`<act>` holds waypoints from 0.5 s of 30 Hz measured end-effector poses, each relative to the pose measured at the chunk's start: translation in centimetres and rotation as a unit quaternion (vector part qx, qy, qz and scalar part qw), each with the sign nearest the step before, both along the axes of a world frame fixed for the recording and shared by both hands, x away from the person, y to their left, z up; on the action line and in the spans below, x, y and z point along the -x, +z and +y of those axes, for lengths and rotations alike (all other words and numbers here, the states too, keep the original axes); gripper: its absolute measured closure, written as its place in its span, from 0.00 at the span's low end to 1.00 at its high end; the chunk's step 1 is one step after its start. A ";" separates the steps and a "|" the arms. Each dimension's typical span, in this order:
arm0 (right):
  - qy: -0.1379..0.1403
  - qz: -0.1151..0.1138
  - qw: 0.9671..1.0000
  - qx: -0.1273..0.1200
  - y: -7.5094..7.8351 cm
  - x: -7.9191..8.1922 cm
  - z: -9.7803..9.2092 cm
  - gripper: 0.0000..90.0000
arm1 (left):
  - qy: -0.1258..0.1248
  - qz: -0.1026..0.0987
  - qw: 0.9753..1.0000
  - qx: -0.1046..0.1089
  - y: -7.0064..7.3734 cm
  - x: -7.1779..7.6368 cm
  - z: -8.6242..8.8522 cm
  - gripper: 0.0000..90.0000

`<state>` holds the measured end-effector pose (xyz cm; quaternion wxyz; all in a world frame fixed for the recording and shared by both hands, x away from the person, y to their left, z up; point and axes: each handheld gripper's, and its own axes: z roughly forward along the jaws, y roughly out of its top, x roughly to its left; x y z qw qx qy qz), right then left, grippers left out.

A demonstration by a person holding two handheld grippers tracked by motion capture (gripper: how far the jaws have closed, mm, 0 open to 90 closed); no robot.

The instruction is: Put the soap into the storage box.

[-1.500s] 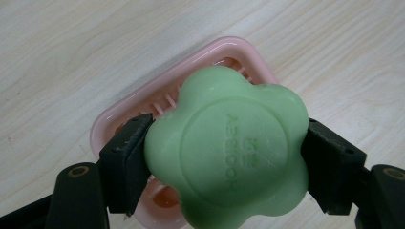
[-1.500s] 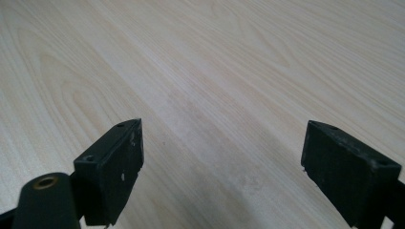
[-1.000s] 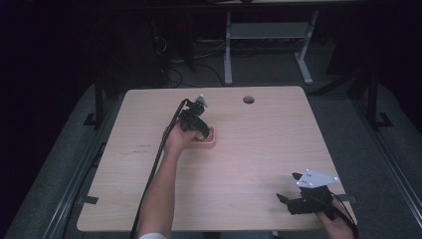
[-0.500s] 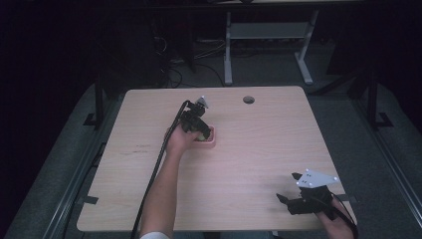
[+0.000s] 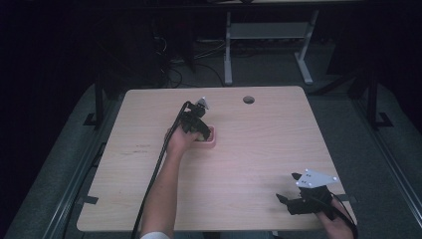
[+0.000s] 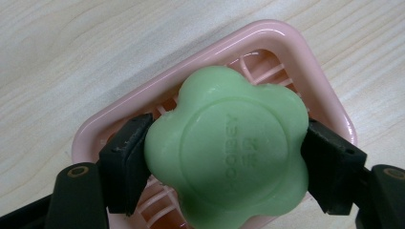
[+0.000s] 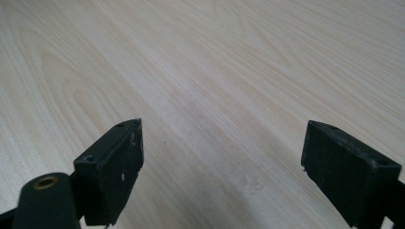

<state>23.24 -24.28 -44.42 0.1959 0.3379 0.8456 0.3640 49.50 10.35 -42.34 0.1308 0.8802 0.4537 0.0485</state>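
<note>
Green soap (image 6: 227,148), flower-shaped, sits clamped between the left tool's (image 6: 224,157) jaws over the pink soap dish (image 6: 305,62) mid-worktop (image 5: 249,159); keep it level, while the right tool (image 7: 222,167) gapes empty, near right.

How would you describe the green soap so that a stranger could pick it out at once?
Start at the wooden table and find the pink soap dish near its middle. The soap sits over the dish, clamped between the left gripper's black fingers. It is pale green and flower-shaped with raised lettering.
</note>
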 end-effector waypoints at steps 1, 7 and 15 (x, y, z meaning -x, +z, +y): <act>0.000 0.000 1.000 0.000 0.0 0.0 0.0 0.15 | 0.000 0.000 1.000 -0.001 0.0 0.0 0.0 0.29; 0.001 0.001 1.000 0.000 0.0 0.0 0.0 0.15 | 0.001 0.001 1.000 -0.001 -0.2 0.0 0.0 0.29; 0.001 0.002 1.000 0.001 0.0 0.0 0.1 0.15 | 0.000 -0.006 1.000 0.000 -0.2 0.2 0.0 0.29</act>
